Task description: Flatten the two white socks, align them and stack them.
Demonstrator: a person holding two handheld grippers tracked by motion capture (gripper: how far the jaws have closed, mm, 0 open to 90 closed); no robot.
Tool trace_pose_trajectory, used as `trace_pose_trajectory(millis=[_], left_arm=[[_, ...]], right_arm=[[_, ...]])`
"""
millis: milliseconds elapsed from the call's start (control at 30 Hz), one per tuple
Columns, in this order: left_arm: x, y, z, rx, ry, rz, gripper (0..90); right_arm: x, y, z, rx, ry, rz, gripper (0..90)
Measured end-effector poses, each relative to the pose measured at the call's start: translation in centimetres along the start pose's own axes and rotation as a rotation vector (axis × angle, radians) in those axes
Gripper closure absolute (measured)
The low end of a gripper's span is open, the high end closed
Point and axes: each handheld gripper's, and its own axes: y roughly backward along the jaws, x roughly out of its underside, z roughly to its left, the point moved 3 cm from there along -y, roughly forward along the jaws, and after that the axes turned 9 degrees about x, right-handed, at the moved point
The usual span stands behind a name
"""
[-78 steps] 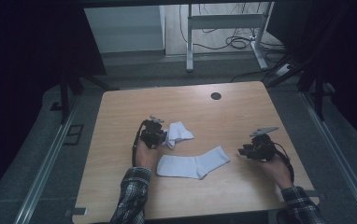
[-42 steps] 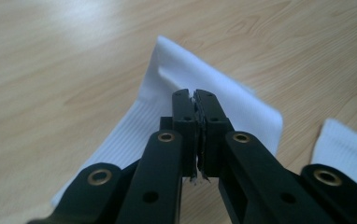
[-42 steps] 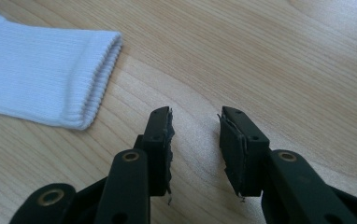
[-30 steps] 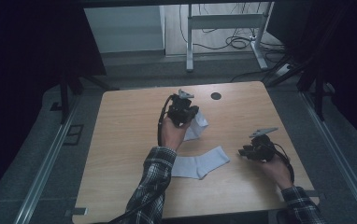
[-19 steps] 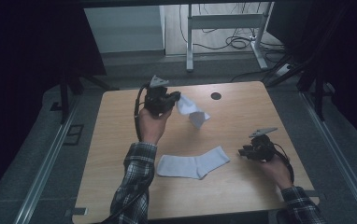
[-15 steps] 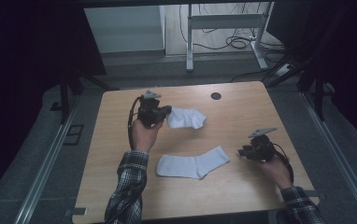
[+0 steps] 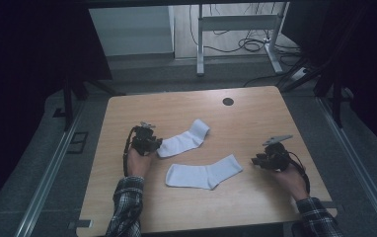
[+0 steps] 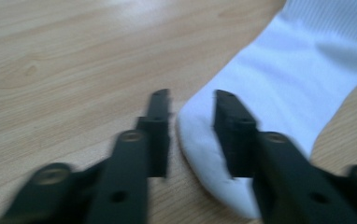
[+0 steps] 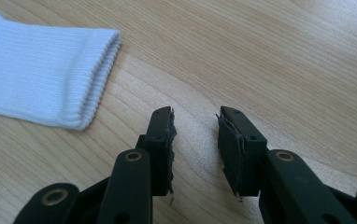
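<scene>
Two white socks lie flat on the wooden table [image 7: 127, 197]. The farther sock [image 7: 184, 138] stretches from my left gripper [image 7: 158, 145] toward the table's middle. In the left gripper view its toe end [image 8: 279, 84] rests on the wood between the jaws of my left gripper [image 8: 191, 98], which have just been opening; the pads do not press on it. The nearer sock [image 7: 204, 173] lies in front of it, and its ribbed cuff [image 9: 46, 70] points at my right gripper [image 7: 255, 161]. Low over bare wood, my right gripper [image 9: 195, 114] stands open with nothing between its jaws.
A dark round hole [image 7: 228, 101] sits near the table's far edge. Beyond the table stand metal desk legs [image 7: 200, 44] and cables [image 7: 255, 47] on the floor. Dark curtains close off both sides.
The left hand swung the lifted sock from the far middle of the table leftward and down, laid it out flat and opened its jaws. The right hand kept still.
</scene>
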Motion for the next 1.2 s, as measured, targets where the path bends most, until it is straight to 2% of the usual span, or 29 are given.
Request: trace_pose_trajectory(millis=[33, 67, 167, 233, 333, 433, 467, 533, 567, 667, 833, 900, 967, 1200], left_arm=[[0.1, 0.1, -0.1, 0.004, 0.008, -0.024, 53.0], [0.2, 0.2, -0.2, 0.005, 0.01, -0.027, 48.3], [1.1, -0.3, -0.7, -0.012, 0.001, 0.003, 38.1], [1.8, -0.6, -0.7, -0.029, -0.006, 0.016, 36.0], [2.9, -1.0, -0.5, -0.048, -0.018, 0.06, 35.9], [3.5, -0.7, -0.1, -0.05, -0.014, 0.048, 35.0], [3.6, -0.4, 0.1, -0.062, -0.018, 0.051, 34.9], [3.8, 0.2, 0.7, -0.12, -0.024, 0.055, 34.9], [3.9, 0.5, 1.1, -0.138, -0.015, 0.052, 34.9], [4.4, 1.3, 1.9, -0.123, 0.025, 0.009, 35.1], [4.6, 2.0, 1.9, -0.081, 0.007, -0.011, 35.5], [4.7, 2.2, 1.9, -0.054, 0.008, -0.036, 35.8], [5.0, 2.4, 2.0, -0.044, -0.001, -0.052, 37.8], [5.7, 1.9, 2.3, -0.019, -0.002, -0.044, 40.6]], right_arm=[[0.0, 0.0, 0.0, 0.0, 0.0, 0.0, 63.8], [0.0, 0.0, 0.0, 0.001, 0.001, 0.0, 63.5], [0.0, 0.0, 0.0, 0.004, -0.001, 0.0, 62.5], [0.0, 0.0, 0.0, 0.006, -0.002, -0.002, 61.9], [0.0, 0.0, 0.0, 0.007, -0.002, -0.002, 61.4], [-0.1, 0.0, 0.0, 0.008, 0.0, -0.005, 61.3], [-0.1, 0.0, 0.0, 0.008, 0.0, -0.005, 61.2], [-0.1, 0.0, 0.0, 0.01, -0.003, -0.004, 61.2], [-0.1, 0.0, 0.0, 0.01, -0.003, -0.006, 61.2], [-0.3, 0.1, 0.2, 0.002, -0.006, -0.014, 60.6], [-1.0, 0.1, 0.6, -0.014, -0.008, -0.034, 58.4], [-1.4, 0.0, 0.8, -0.019, -0.004, -0.039, 57.2], [-1.8, -0.2, 1.1, -0.02, 0.001, -0.041, 55.5], [-3.3, -0.8, 1.5, -0.012, -0.012, -0.052, 52.2]])
